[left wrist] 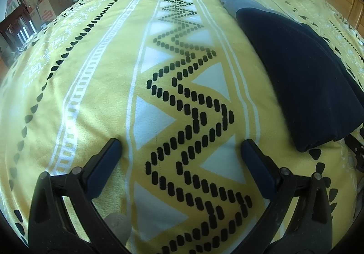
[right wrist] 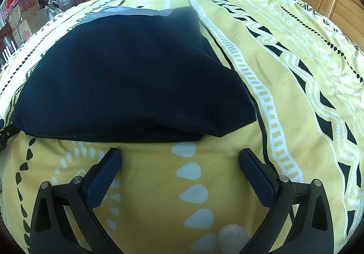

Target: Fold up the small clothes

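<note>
A wide yellow patterned bedspread (left wrist: 95,85) fills both views, with cardboard boxes (left wrist: 43,3) stacked off beyond its far left edge. On it lies the dark navy garment (right wrist: 127,76), folded flat, a grey-blue band (right wrist: 127,12) showing at its far end. The right gripper (right wrist: 180,158) sits just short of its near edge, fingers spread wide, empty. The left gripper (left wrist: 181,148) is beside it over bare cloth, fingers also apart.

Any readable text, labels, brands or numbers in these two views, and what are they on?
None can be read.
Cardboard boxes: red printed marks, too blurred to read.
Navy garment: no label or print showing.
Yellow blanket: pattern only, no words.
Left gripper and right gripper: no markings visible.
</note>
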